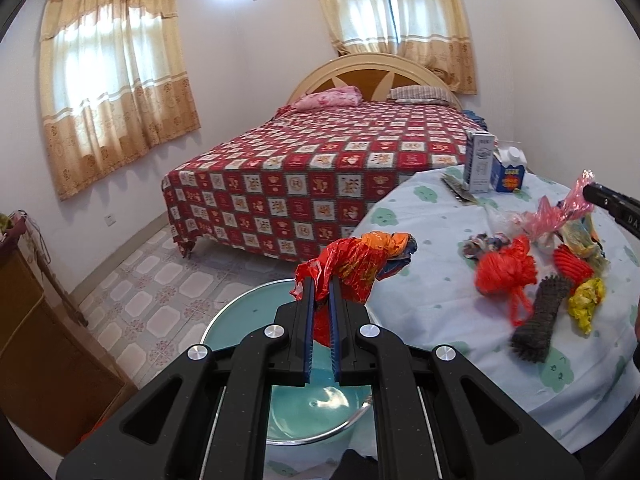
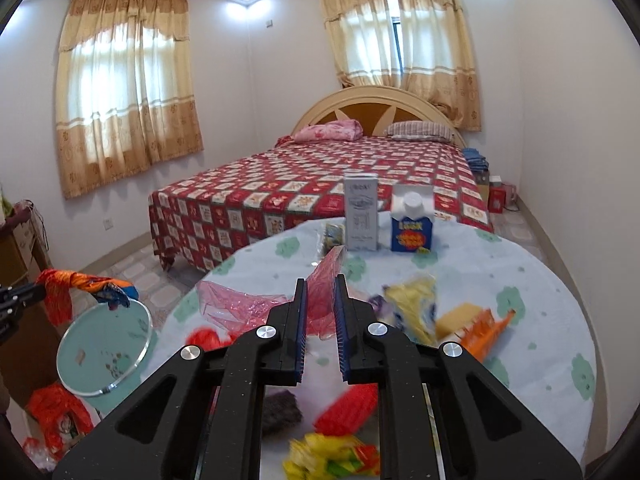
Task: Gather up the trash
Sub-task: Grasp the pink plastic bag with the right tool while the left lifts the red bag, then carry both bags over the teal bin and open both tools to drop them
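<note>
My left gripper (image 1: 322,280) is shut on a crumpled red and orange foil wrapper (image 1: 356,260) and holds it over the open teal bin (image 1: 240,320). The wrapper also shows in the right wrist view (image 2: 80,284), above the bin (image 2: 104,352). My right gripper (image 2: 320,286) is shut on a pink plastic bag (image 2: 320,300) above the round table (image 2: 520,280); it appears in the left wrist view (image 1: 588,190) holding the pink bag (image 1: 568,208). On the table lie a red plastic bag (image 1: 506,272), a yellow wrapper (image 1: 586,300) and a dark scrubber (image 1: 538,320).
A grey carton (image 2: 362,212) and a blue carton (image 2: 412,228) stand at the table's far edge. A bed (image 1: 320,168) with a red patterned cover is behind. A brown cabinet (image 1: 36,340) stands at the left. Red bags (image 2: 60,420) lie on the floor.
</note>
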`<action>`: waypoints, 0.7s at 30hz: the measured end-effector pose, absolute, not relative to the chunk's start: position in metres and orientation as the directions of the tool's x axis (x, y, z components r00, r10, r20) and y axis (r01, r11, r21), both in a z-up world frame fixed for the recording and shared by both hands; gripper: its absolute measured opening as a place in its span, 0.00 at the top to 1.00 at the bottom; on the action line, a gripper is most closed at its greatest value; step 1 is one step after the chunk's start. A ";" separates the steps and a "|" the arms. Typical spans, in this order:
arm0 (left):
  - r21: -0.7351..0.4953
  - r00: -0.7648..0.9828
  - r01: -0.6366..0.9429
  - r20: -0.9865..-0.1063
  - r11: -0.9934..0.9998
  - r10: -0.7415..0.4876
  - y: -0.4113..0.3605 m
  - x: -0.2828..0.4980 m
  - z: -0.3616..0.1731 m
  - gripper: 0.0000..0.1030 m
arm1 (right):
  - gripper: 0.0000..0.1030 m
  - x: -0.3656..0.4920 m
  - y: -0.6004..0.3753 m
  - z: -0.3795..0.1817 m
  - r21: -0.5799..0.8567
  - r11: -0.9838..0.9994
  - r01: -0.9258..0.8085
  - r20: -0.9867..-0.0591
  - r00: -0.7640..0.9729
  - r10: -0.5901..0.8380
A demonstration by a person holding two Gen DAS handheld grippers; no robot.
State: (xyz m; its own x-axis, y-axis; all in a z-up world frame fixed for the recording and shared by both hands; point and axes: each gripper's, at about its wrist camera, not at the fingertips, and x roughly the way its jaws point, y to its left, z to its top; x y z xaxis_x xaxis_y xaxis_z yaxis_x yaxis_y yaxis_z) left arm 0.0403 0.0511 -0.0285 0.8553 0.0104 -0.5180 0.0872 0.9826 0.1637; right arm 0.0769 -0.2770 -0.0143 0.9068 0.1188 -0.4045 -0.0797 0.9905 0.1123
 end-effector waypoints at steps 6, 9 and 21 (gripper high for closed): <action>0.178 0.850 0.048 -0.524 0.983 0.053 0.064 0.041 -0.032 0.94 | 0.87 0.087 -0.256 -0.009 0.111 0.986 -0.123 -0.399 0.903 0.158; 0.180 0.846 0.031 -0.528 0.983 0.070 0.071 0.042 -0.033 0.94 | 0.87 0.091 -0.249 -0.009 0.093 0.989 -0.119 -0.397 0.906 0.146; 0.181 0.845 -0.009 -0.525 0.983 0.104 0.087 0.045 -0.029 0.94 | 0.87 0.098 -0.232 0.002 0.028 0.991 -0.129 -0.377 0.917 0.130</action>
